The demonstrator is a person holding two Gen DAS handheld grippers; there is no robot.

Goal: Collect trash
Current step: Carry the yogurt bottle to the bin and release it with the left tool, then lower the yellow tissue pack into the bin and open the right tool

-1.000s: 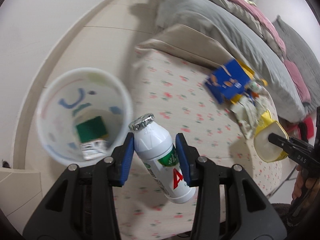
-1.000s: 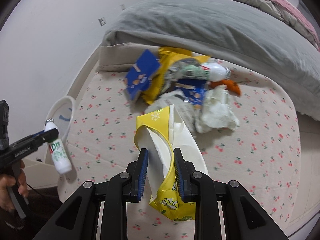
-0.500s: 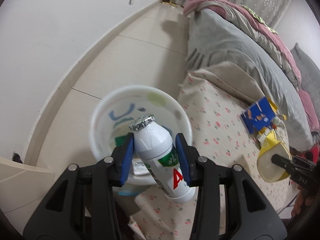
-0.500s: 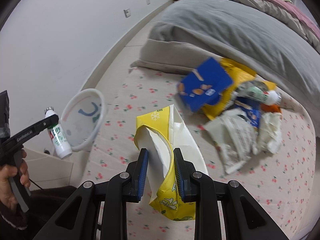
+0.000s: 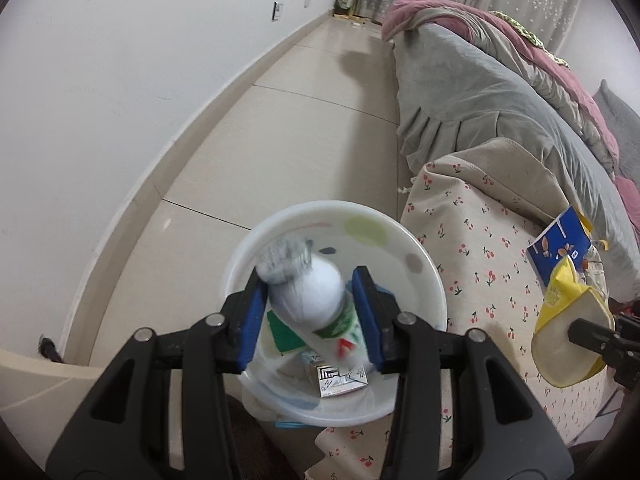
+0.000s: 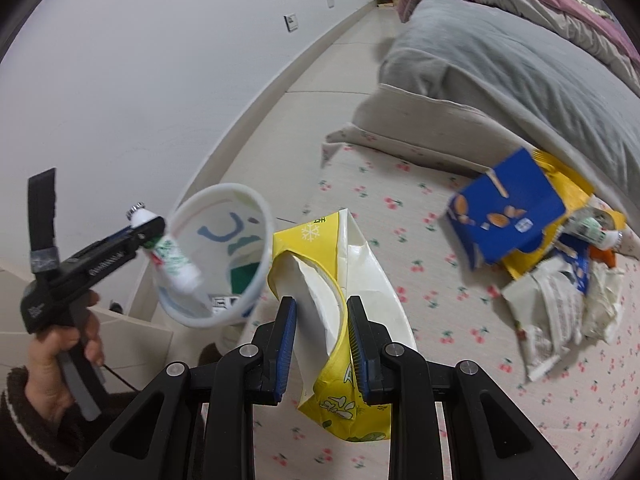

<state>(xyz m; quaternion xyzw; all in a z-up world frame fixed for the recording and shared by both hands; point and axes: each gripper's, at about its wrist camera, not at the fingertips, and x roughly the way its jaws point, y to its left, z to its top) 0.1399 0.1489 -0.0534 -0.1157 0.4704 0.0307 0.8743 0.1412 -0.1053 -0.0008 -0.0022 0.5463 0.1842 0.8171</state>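
Note:
A white drink bottle (image 5: 308, 300) with a green and red label sits blurred between the blue pads of my left gripper (image 5: 308, 276), right above the white trash bin (image 5: 420, 264). The jaws are opening and the bottle is slipping down, with a gap at the right pad. In the right wrist view the same bottle (image 6: 176, 264) hangs from the left gripper (image 6: 148, 232) at the bin's rim (image 6: 224, 192). My right gripper (image 6: 320, 304) is shut on a yellow and white packet (image 6: 312, 240), held over the bed near the bin.
The bin holds a green item (image 5: 284, 336) and a printed wrapper (image 5: 340, 376). On the cherry-print sheet (image 6: 400, 240) lie a blue carton (image 6: 508, 208), another bottle (image 6: 596, 232) and crumpled wrappers (image 6: 560, 292). A grey duvet (image 6: 500, 60) covers the bed beyond. A person's hand (image 6: 52, 356) grips the left handle.
My left gripper carried the bottle from over the bed to above the bin, and the bottle now blurs and tilts in the jaws. My right gripper moved toward the bin with the yellow packet.

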